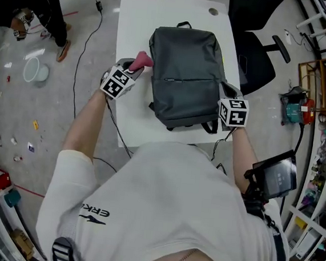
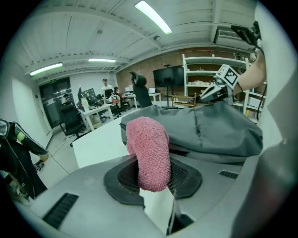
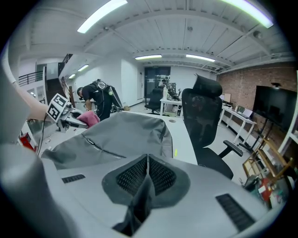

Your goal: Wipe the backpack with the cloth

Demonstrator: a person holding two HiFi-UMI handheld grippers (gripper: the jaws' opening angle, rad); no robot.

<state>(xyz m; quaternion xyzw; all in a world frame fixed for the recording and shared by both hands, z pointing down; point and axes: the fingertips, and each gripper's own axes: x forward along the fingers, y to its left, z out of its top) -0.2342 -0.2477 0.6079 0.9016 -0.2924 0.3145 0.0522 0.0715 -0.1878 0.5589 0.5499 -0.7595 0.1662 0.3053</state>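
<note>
My left gripper (image 1: pixel 136 67) clamps the pink cloth (image 1: pixel 142 58) at the backpack's (image 1: pixel 186 72) 10 o'clock, poised to wipe. My right gripper (image 1: pixel 225 93) pinches its 4 o'clock fabric, likely anchoring it.

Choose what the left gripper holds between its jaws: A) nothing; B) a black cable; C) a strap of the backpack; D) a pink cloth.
D: in the left gripper view the jaws of the left gripper are shut on the pink cloth, which stands up beside the grey backpack.
</note>
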